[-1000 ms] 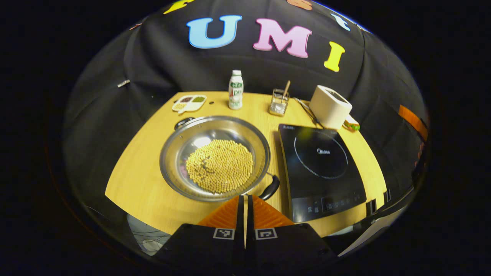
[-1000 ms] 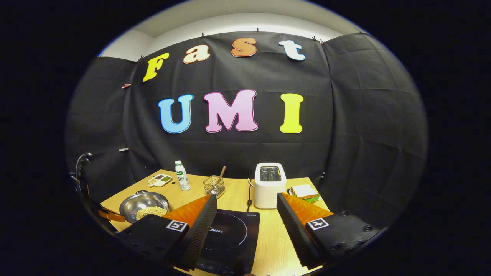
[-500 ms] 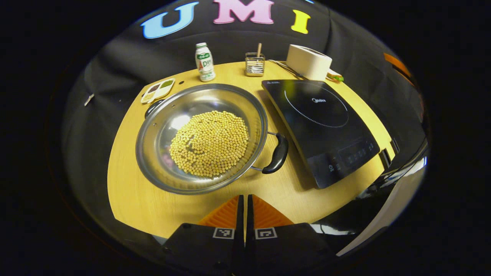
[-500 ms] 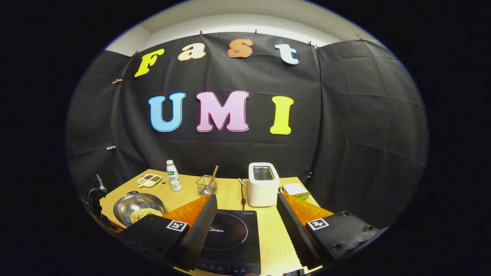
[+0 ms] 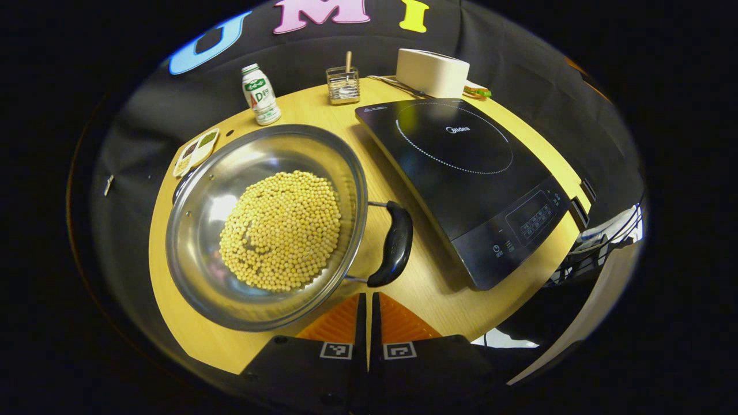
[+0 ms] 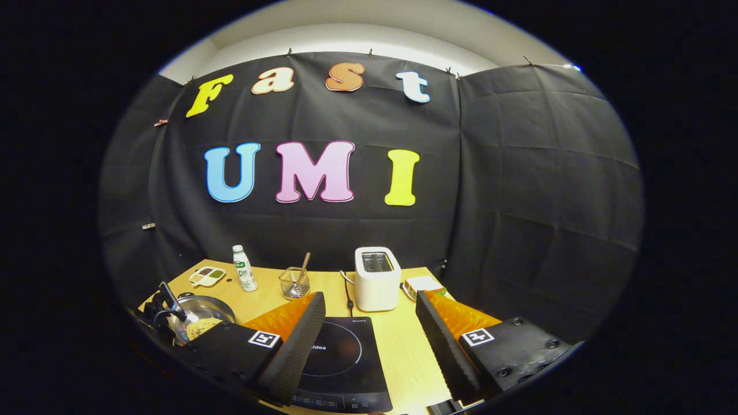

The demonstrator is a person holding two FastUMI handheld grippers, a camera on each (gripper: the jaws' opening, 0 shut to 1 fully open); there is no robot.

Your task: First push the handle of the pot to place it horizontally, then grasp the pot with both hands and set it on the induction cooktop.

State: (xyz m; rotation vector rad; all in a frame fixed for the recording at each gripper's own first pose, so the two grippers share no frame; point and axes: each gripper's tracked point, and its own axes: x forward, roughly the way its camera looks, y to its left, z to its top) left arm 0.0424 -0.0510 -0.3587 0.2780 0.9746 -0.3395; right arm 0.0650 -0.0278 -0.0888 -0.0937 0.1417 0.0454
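A steel pot holding a mound of pale yellow beans sits on a wooden counter, just left of a black induction cooktop. The pot is not on the cooktop. Its nearer black handle sticks out toward the cooktop and lies close to its edge; a second handle peeks out at the pot's far rim.

In the left gripper view, the left claw is closed, its two fingers pressed together with nothing between them, and its tip hovers just short of the nearer handle. In the right gripper view, the right claw is spread wide and empty, held above the near edge of the cooktop, well apart from the pot at the far left.

The step in hand appears to be the first one: nudging the handle so that it lies horizontally. The next move likely calls for the closed left claw to meet the handle's side and push it round, gently, so the beans stay in. Only then would both claws take the pot's two handles.

At the counter's back stand a small bottle, a wire holder and a white toaster.
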